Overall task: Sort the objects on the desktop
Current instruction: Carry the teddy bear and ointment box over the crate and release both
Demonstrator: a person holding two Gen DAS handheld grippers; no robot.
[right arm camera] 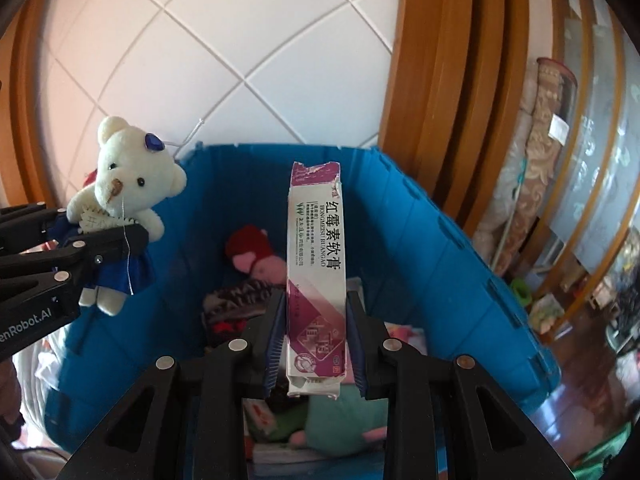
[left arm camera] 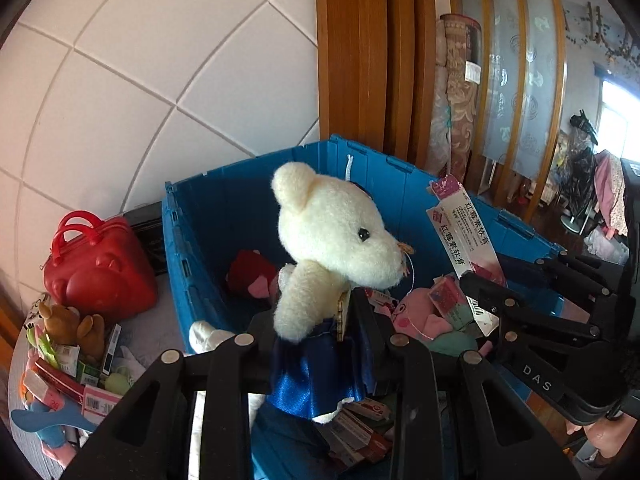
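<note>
My left gripper (left arm camera: pixel 316 344) has its jaws clamped on a small white teddy bear (left arm camera: pixel 332 248) in a shiny blue dress, gripping it around the body so the head and one arm stick up above the fingers. From the right wrist view I see the same bear (right arm camera: pixel 124 184) facing me, a blue gem on its head and a loose thread hanging from its nose, held over the left rim of the blue crate (right arm camera: pixel 432 248).

My right gripper (right arm camera: pixel 316 332) has its jaws clamped on a long white and purple ointment box (right arm camera: pixel 316 264), which stands upright between the blue pads, its top flap torn open. From the left wrist view that box (left arm camera: pixel 464 236) tilts over the crate's right side.

Both grippers hang above the open blue crate (left arm camera: pixel 224 208), which stands against a white tiled wall next to a wooden door frame. Inside it I see a red and pink plush toy (right arm camera: pixel 252 252) near the far wall, a dark striped item in front of it, a pink plush (left arm camera: pixel 416 316), something mint green, and a few small cartons.

To the left of the crate, on the worktop (left arm camera: pixel 152 332), sit a red bear-shaped case (left arm camera: pixel 100 272), a brown plush bear (left arm camera: pixel 64 324), and a heap of small boxes and packets.
</note>
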